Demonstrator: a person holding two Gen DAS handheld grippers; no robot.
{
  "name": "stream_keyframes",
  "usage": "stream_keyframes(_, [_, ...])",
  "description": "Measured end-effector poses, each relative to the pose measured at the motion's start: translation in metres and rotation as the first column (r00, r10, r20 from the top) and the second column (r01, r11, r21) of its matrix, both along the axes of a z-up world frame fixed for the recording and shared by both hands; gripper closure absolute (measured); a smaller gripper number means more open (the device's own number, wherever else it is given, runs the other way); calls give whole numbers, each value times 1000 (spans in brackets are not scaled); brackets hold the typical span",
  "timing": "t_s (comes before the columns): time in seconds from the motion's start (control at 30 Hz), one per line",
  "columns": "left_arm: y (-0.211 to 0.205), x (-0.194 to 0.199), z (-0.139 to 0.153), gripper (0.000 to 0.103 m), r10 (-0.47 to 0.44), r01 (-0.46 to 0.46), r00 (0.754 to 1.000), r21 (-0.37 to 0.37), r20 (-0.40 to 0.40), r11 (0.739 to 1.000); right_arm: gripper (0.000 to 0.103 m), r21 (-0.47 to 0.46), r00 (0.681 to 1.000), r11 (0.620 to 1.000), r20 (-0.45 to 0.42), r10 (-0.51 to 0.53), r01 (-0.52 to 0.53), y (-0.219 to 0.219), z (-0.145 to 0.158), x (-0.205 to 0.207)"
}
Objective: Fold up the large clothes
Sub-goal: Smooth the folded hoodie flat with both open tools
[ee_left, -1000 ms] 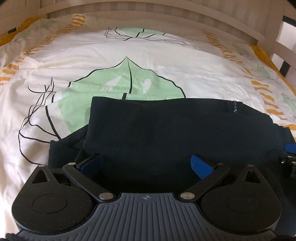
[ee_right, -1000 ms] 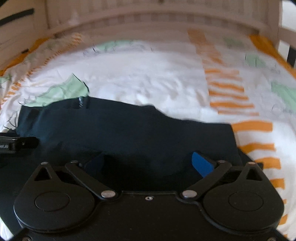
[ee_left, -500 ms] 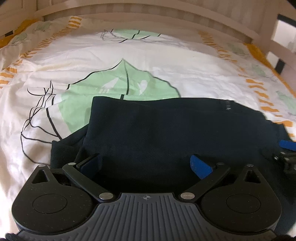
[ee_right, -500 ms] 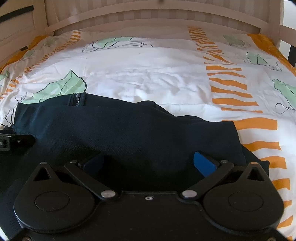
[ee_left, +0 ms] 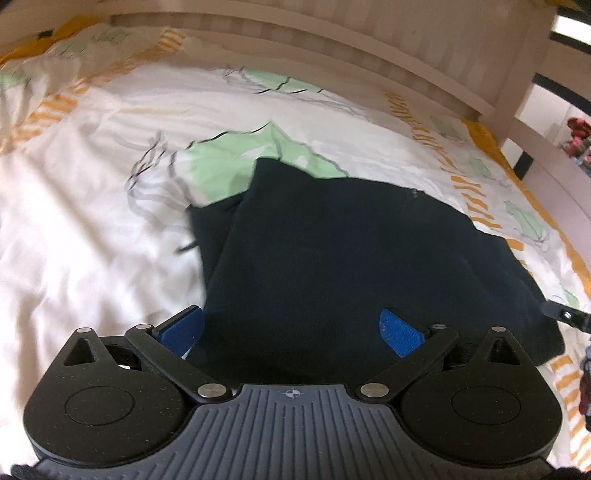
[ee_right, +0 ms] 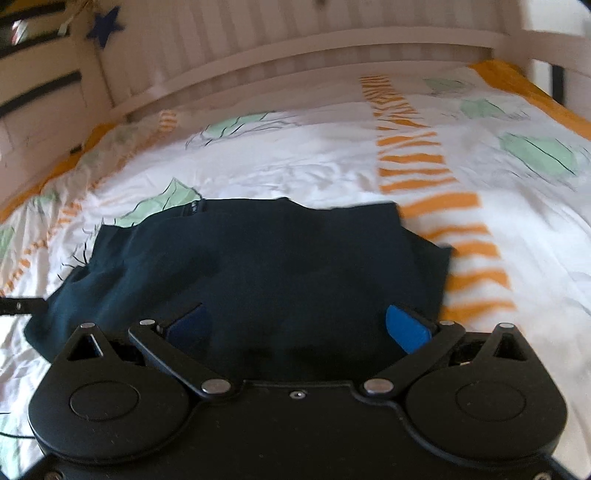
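Dark garments: we count one, a folded navy garment (ee_left: 351,251) lying on the bed.
Zippers: we see one zipper (ee_right: 192,209) at the garment's far edge.
Grippers: we count two, the left gripper (ee_left: 291,328) and the right gripper (ee_right: 297,326), each with its jaws spread wide.
Blue finger pads: we count two on each gripper, four in all (ee_left: 400,332).
Duvet covers: we see one white duvet cover (ee_left: 92,229), printed with green leaves and orange dashes.
Wooden bed rails: we count one curved bed rail (ee_right: 295,48) at the far side.
Blue stars: we see one blue star (ee_right: 104,25) on the bed frame, in the right wrist view.
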State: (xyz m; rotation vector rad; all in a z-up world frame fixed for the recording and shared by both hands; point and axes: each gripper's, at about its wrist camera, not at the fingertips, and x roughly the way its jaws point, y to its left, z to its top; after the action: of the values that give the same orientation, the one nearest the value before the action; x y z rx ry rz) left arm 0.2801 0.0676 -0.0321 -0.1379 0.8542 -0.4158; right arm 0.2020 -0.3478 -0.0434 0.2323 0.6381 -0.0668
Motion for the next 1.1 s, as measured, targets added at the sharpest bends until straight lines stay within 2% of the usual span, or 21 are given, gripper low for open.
stream_keyframes(0.13, [12, -4, -6, 0, 20, -22, 999, -27, -43, 999, 1, 24, 999, 999, 8, -42, 41, -14, 2, -27])
stream_keyframes(0.37, [15, -1, -20, 0, 25, -33, 995, -77, -98, 997, 1, 117, 995, 988, -23, -102, 104, -36, -5, -43])
stream_keyframes(0.5, [15, 8, -31, 0, 30, -44, 990, -97, -137, 994, 1, 222, 994, 970, -59, -93, 104, -45, -20, -41])
stream_keyframes(0.6, [14, 12, -37, 0, 26, -40, 990, -105, -136, 994, 0, 304, 996, 949, -65, -64, 81, -47, -31, -35])
stream_keyframes(0.93, [3, 35, -40, 0, -14, 0, 992, -110, -123, 994, 0, 353, 999, 935, -21, -26, 32, -49, -44, -19])
stream_keyframes(1.1, [3, 46, -43, 0, -20, 1, 992, -146, -125, 989, 0, 371, 1000, 928, 0, -15, 14, -51, -45, -13])
